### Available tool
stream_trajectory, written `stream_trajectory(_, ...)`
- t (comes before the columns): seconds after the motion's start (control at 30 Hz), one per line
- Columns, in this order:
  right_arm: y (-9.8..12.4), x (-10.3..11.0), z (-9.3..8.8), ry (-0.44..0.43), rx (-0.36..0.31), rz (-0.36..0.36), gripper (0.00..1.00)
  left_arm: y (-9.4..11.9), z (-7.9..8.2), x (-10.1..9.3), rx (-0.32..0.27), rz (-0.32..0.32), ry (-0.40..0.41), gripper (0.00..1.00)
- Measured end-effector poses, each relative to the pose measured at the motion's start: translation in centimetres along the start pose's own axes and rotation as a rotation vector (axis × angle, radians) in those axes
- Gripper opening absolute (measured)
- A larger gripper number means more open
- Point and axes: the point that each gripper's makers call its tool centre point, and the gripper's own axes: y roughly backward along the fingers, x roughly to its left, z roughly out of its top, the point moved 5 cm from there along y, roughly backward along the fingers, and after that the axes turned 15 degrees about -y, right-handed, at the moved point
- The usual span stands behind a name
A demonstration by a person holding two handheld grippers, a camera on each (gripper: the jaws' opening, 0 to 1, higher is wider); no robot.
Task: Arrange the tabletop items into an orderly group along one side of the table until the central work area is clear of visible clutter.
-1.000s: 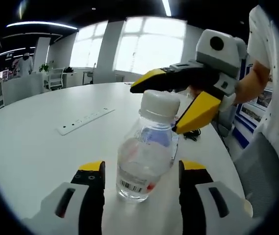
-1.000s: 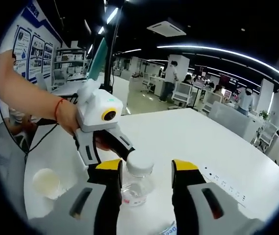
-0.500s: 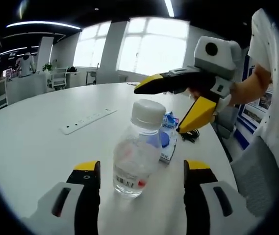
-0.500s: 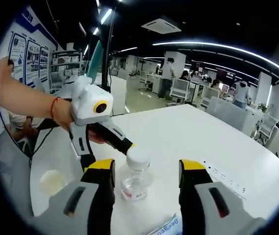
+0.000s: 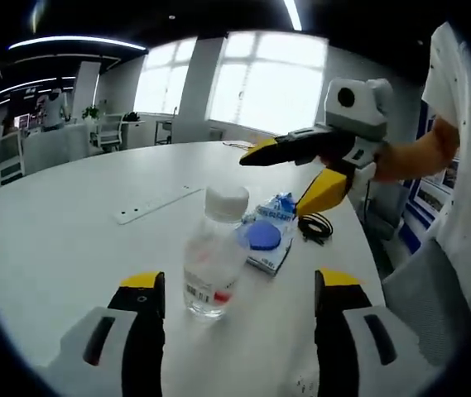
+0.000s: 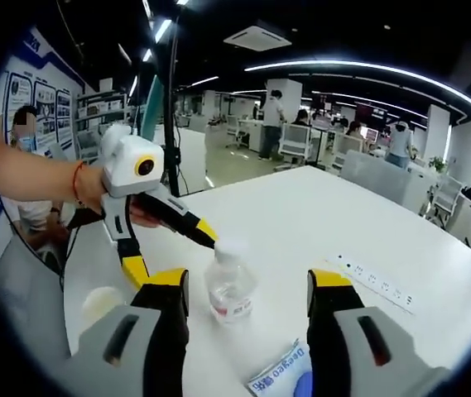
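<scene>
The bottle (image 5: 212,263) stands upright beside the blue packet (image 5: 266,240), free between both wide-spread grippers (image 5: 237,291) (image 6: 247,285). Looking light, slick and easily tipped, it is best gripped mid-body.

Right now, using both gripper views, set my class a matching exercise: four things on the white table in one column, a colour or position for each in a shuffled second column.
Things:
1. water bottle
2. power strip
3. wet-wipes pack
4. cable

Descriptions:
A. black, coiled
B. clear with a white cap, upright
C. long, white, lying flat
D. blue and white, lying flat beside the bottle

Pairs: 1-B, 2-C, 3-D, 4-A
</scene>
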Motion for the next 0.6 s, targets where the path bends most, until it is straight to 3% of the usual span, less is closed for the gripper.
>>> stream_trajectory(0.6, 2.8, 1.8, -1.4, -0.038, 0.085, -0.011, 0.56, 4.8, 1.0, -3.8, 0.0, 0.072, 0.036, 0.82)
